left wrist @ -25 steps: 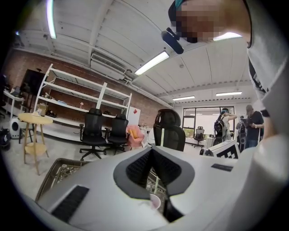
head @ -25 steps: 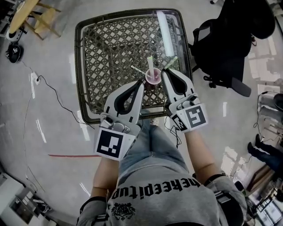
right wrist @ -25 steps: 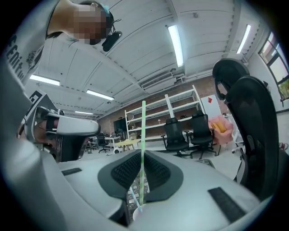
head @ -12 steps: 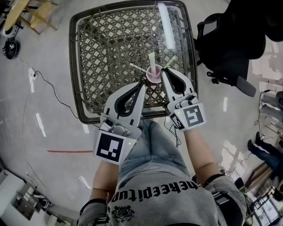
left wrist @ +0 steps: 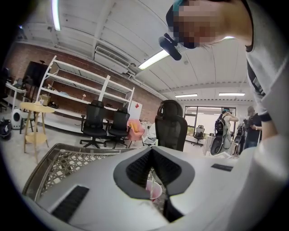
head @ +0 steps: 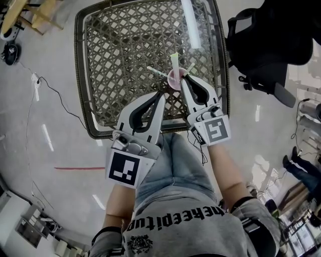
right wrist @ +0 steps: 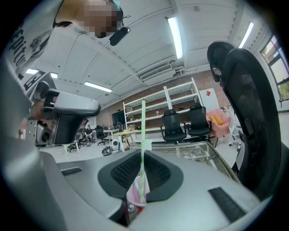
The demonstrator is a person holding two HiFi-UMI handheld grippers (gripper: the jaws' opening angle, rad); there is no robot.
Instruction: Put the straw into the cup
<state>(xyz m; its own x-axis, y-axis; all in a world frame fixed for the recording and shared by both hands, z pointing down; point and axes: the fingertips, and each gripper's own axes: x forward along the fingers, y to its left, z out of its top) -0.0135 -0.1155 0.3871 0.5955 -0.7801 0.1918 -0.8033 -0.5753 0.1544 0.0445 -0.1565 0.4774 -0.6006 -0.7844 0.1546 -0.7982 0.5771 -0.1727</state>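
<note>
A small pink cup [head: 174, 80] stands on the glass-topped wicker table [head: 125, 50], near its right front corner. A pale green straw [head: 174, 61] rises out of the cup, and two more straws lean out to either side. My right gripper [head: 182, 79] is at the cup's right rim. In the right gripper view its jaws are shut on the green straw [right wrist: 143, 131], with the cup [right wrist: 137, 191] just below them. My left gripper [head: 161, 93] is shut a little short of the cup and holds nothing. The cup [left wrist: 154, 191] shows through the gap behind its tips.
A black office chair [head: 271, 40] stands close to the table's right side. On the floor to the left lie a cable [head: 55, 95] and a wooden stool [head: 30, 15]. The table's raised rim [head: 80, 75] runs all the way round it.
Both grippers have eased slightly farther over the table. The right one stays at the cup, while the left tips now sit a bit farther from it.
</note>
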